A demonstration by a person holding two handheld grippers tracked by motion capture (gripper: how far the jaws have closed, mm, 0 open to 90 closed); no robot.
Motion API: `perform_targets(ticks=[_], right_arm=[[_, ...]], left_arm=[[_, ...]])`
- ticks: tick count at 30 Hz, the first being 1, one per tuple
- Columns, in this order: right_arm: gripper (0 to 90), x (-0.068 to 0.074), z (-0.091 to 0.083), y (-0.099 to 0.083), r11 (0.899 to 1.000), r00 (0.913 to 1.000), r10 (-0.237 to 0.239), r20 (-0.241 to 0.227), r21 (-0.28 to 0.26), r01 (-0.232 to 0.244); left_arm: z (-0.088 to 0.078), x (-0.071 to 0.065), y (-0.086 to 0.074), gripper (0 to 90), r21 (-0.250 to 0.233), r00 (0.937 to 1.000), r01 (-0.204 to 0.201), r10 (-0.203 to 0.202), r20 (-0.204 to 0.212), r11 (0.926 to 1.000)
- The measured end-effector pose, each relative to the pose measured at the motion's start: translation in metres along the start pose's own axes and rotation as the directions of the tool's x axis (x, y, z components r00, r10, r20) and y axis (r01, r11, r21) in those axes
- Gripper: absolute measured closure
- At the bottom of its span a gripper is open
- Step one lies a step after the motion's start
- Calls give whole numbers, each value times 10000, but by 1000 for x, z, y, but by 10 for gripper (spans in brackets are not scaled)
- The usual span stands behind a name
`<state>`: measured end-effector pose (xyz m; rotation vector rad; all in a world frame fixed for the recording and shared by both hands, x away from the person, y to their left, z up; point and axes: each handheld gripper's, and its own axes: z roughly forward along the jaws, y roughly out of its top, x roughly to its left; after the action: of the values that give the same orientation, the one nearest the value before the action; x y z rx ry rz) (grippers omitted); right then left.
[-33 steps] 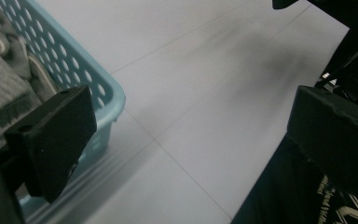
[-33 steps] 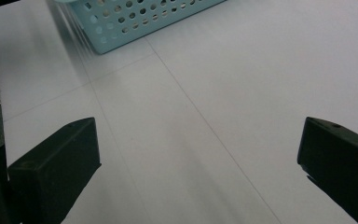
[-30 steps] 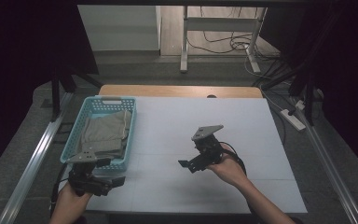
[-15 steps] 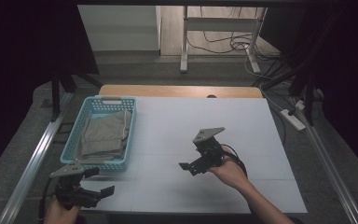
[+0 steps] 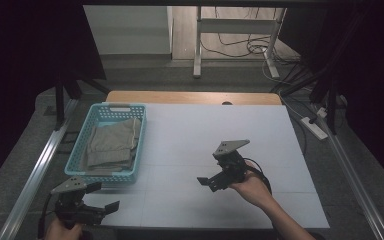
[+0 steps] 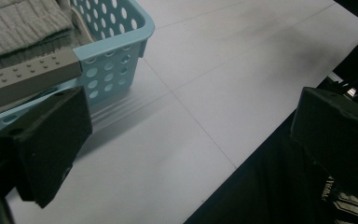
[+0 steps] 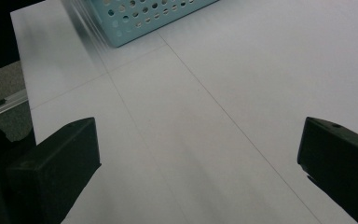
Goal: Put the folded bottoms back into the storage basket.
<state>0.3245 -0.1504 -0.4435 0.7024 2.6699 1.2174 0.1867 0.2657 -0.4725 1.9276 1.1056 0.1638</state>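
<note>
High view: left gripper (image 5: 96,209) is held at the table's (image 5: 280,200) near left corner, jaws spread wide, nothing gripped. Right gripper (image 5: 211,181) is held mid-table, likewise wide and empty. Beyond the left gripper a blue basket (image 5: 130,107) is seen, folded cloth (image 5: 111,142) laid inside, probably stowed.

Two hand-held grippers, each black with two blocky, flat-faced black jaws. The left gripper (image 5: 87,207) carries a grey three-cornered plate on top, and in its own view a grey bar dotted with small studs runs above one jaw. The right gripper (image 5: 215,181) bears a similar grey plate with small holes; a black cable loops behind it. The person's forearms are bare, no sleeves visible
</note>
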Motion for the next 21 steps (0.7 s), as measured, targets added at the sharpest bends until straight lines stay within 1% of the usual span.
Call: perform_targets(ticks=[5,9,11,13,14,21], right_arm=[[0,3,-9,-5,9999,10000,17,77,-102,-16],[0,4,-16,-9,10000,9999,-59,150,-47,59],[0,4,-18,-11,10000,10000,29,-29,-50,-29],[0,4,-21,-14,9998,9999,140,-26,-110,-140],[0,3,-23,-15,9999,9999,117,-16,-124,-117],[0,3,-31,-20,9994,9992,247,307,-257,-239]], left_arm=[[1,0,1,0,113,10000,-17,18,-50,9999],[1,0,1,0,127,10000,-42,43,-39,9999],[2,0,1,6,192,10000,-5,6,-70,9998],[2,0,1,12,253,10000,30,-28,-84,9997],[2,0,1,13,257,10000,36,-34,-87,9997],[1,1,0,12,107,9999,106,-106,30,9999]])
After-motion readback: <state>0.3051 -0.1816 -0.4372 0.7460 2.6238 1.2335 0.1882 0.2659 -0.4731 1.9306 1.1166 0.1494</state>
